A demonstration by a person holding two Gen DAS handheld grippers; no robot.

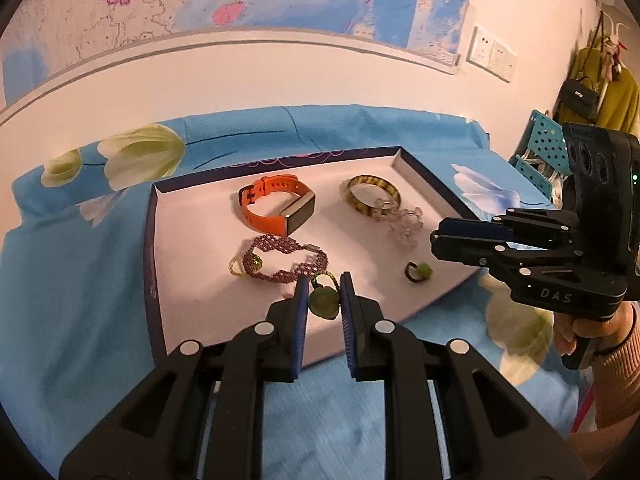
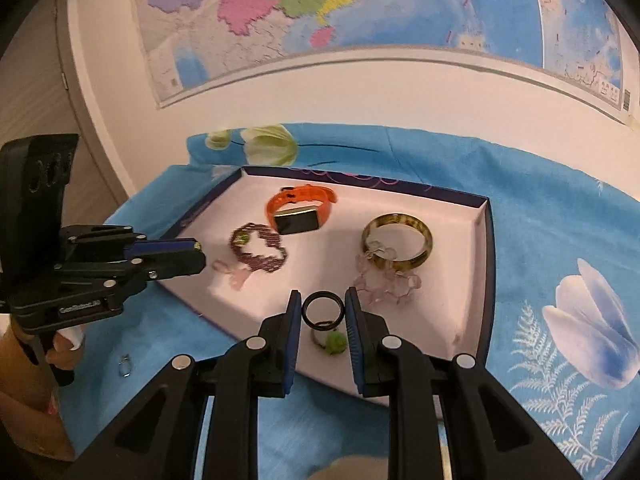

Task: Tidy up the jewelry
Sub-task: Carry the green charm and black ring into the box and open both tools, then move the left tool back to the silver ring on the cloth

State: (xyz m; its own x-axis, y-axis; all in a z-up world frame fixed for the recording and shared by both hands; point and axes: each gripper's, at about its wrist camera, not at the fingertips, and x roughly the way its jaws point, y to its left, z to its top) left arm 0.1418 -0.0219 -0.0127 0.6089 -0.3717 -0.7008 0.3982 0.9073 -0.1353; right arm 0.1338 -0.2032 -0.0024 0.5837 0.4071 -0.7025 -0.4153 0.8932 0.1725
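Your left gripper (image 1: pixel 324 292) jaws clenched on green bead pendant (image 1: pixel 323 301); right gripper (image 2: pixel 323 307) jaws clenched on black ring (image 2: pixel 323 310). Both over tray (image 1: pixel 154 240) near edge, six o'clock; drop spots twelve o'clock.

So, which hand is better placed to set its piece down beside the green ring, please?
Probably right: the right tool grips a black ring just over the green ring. The left tool, gripping a green pendant, sits by the purple bracelet.

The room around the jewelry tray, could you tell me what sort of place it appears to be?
Probably a home room, perhaps a bedroom: a floral blue cloth covers the surface, a wall map hangs behind, and a handbag hangs with clothes.
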